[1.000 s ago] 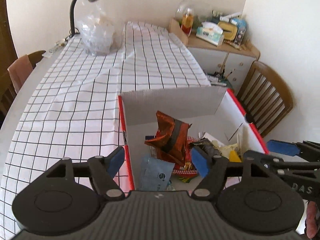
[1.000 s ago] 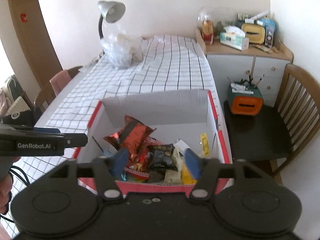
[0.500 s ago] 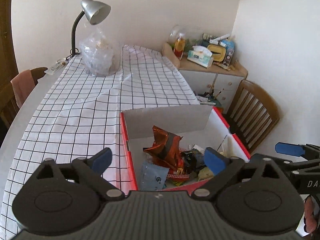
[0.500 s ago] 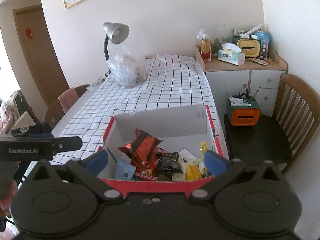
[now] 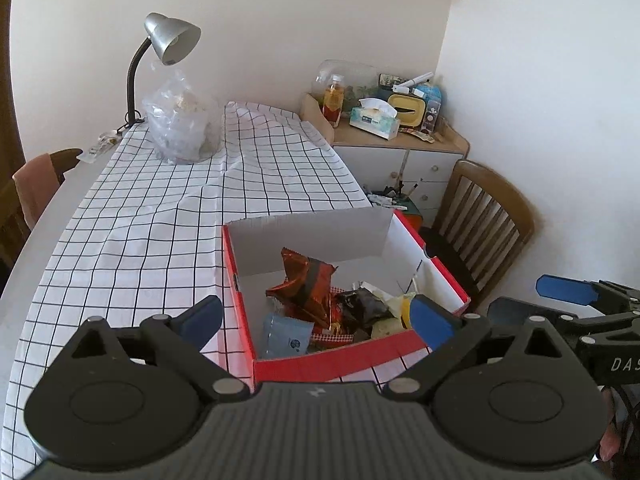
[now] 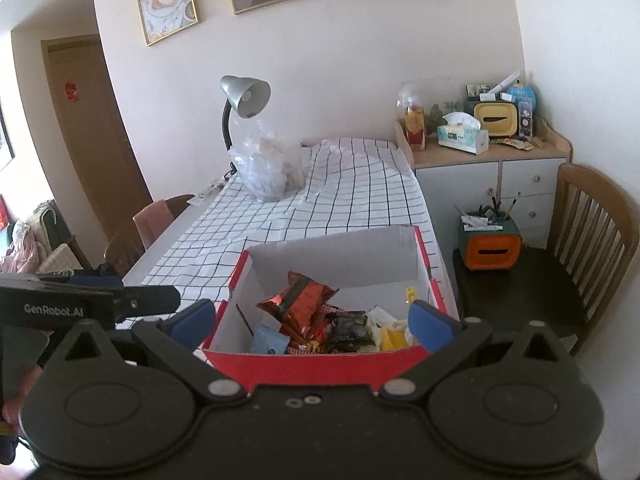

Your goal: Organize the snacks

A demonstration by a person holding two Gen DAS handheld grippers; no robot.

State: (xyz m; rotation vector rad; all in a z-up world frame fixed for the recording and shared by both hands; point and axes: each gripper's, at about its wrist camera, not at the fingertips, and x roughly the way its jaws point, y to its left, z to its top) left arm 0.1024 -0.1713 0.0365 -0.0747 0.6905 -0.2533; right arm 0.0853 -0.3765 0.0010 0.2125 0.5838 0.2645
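Hovering over the near end of the table [image 5: 120,220], the left gripper [image 5: 316,318] is spread wide, its blue pads straddling the box [image 5: 332,364] and holding nothing. The red box sits at the table's near right corner with a red foil bag [image 5: 306,284], a blue packet [image 5: 286,336] and other snacks heaped inside. The right gripper [image 6: 312,318] is likewise wide apart and empty. A chair [image 6: 592,236] stands to the right.

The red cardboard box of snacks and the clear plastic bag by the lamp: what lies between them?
Only bare checked tablecloth separates the red cardboard box from the clear plastic bag, in both wrist views.
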